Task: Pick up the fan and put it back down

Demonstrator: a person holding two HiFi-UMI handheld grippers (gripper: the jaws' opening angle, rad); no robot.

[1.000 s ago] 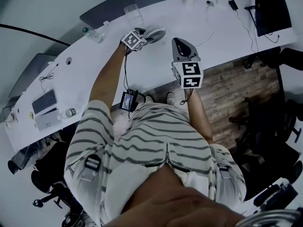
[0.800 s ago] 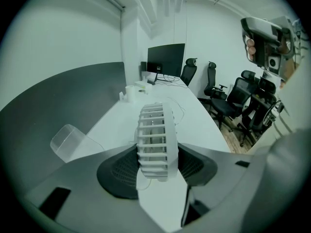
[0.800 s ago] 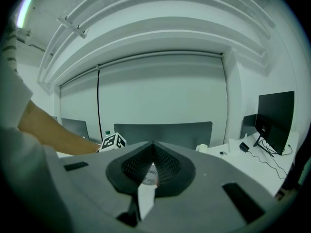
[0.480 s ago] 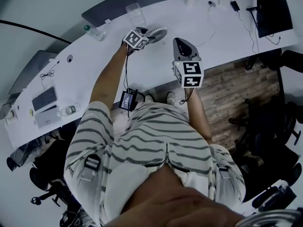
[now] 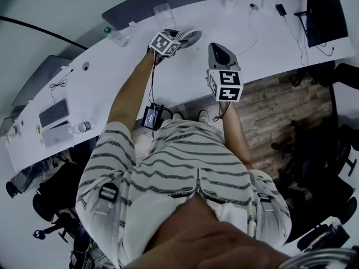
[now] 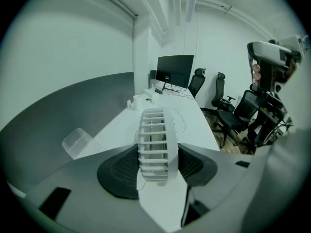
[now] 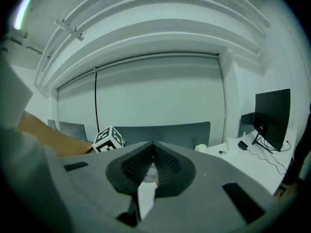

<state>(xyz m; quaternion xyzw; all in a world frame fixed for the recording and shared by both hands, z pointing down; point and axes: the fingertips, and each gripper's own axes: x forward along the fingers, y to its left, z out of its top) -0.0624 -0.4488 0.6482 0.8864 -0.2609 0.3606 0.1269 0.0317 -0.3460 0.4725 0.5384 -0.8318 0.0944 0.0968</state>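
The white caged fan [image 6: 154, 144] stands edge-on between the jaws of my left gripper [image 6: 156, 161], whose dark pads [image 6: 119, 171] press on both its sides. In the head view the fan [image 5: 189, 34] hangs just above the curved white desk [image 5: 106, 80], beyond the left gripper [image 5: 178, 38]. My right gripper [image 5: 217, 50] hovers to the right of the fan, over the desk's near edge. Its jaws are shut with nothing between them [image 7: 151, 171], and past them shows the left gripper's marker cube [image 7: 109, 139].
A clear plastic cup [image 5: 163, 14] [image 6: 77, 142] stands behind the fan, and a green-capped bottle [image 5: 115, 36] to its left. A monitor [image 5: 324, 13] [image 6: 175, 72] and a thin cable [image 5: 252, 35] occupy the desk's right end. Office chairs [image 6: 233, 120] stand on the floor.
The left gripper has risen with the fan in its jaws, so the fan now hangs higher over the desk. The right gripper has stayed where it was.
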